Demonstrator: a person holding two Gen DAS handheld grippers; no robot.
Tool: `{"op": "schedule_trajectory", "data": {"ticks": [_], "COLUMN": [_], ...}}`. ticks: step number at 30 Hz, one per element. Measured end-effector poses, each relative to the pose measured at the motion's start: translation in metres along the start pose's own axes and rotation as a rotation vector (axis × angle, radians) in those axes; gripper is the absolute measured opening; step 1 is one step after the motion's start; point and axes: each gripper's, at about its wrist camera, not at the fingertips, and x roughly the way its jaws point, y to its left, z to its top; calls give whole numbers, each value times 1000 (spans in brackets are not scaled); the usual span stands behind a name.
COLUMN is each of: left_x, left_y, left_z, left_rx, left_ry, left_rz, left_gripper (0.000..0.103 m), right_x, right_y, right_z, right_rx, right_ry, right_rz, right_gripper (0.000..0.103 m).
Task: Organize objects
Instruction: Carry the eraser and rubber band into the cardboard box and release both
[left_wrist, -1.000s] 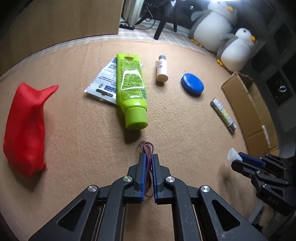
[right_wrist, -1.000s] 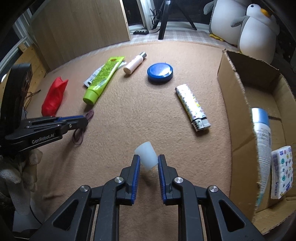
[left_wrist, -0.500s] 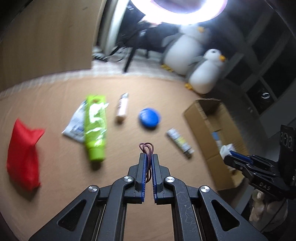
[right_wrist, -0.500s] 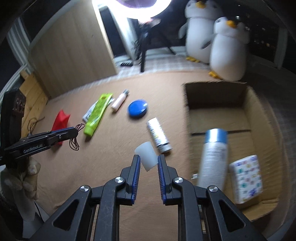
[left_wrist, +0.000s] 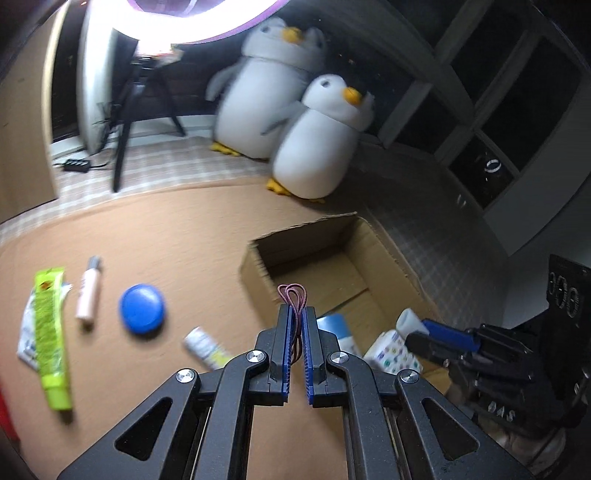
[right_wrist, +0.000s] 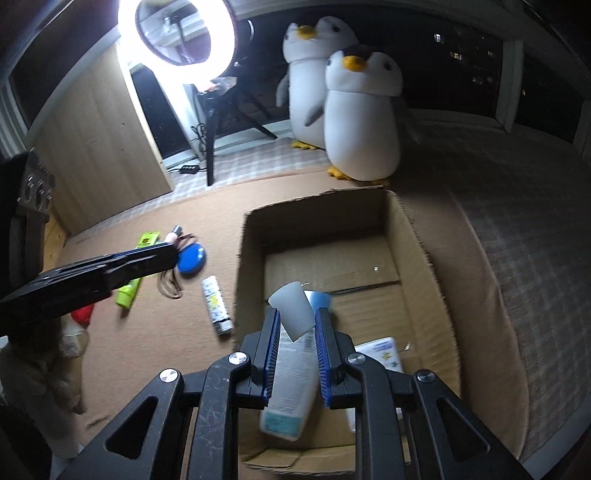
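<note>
Both hands now hover at the cardboard box (right_wrist: 421, 236) — bottle (right_wrist: 291, 384), tissue pack (left_wrist: 391, 354) inside.

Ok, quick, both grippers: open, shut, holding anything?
Left gripper: shut on hair ties.
Right gripper: shut on white cap.

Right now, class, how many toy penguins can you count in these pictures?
2: the taller penguin stands behind, the shorter penguin just in front, both beyond the cardboard box. None seem hidden.

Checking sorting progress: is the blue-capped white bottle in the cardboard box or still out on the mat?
In. The blue-capped white bottle lies on its side on the cardboard box floor, beside a patterned pack.
</note>
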Motion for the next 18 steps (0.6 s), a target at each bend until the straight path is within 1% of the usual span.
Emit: {"op": "schedule_trajectory", "data": {"ticks": [3, 5, 6, 7, 8, 9, 10, 14, 18], "left_x": [21, 31, 34, 36, 37, 37, 35, 30, 21], "left_y": [-15, -22, -25, -27, -28, -28, -28, -19, -8], "left_z": [8, 11, 13, 13, 14, 14, 15, 14, 8], "left_rx": [19, 34, 39, 41, 41, 40, 40, 37, 24], "left_ry": [22, 34, 38, 44, 43, 35, 22, 15, 13], "left_rz": [7, 4, 4, 6, 7, 9, 15, 26, 38], "left_gripper": [5, 6, 9, 22, 44, 54, 62, 62, 62], "right_x": [4, 6, 5, 6, 7, 6, 5, 4, 6], "right_y": [-9, -14, -16, -18, -21, -23, -26, -34, -35], "right_z": [1, 1, 0, 0, 0, -1, -1, 0, 0], "right_rx": [6, 9, 12, 14, 20, 29, 39, 75, 97], "right_ry": [9, 13, 13, 17, 19, 13, 7, 7, 12], "right_rz": [2, 2, -1, 1, 4, 7, 10, 26, 38], "right_gripper": [17, 20, 22, 31, 35, 41, 44, 45, 48]}}
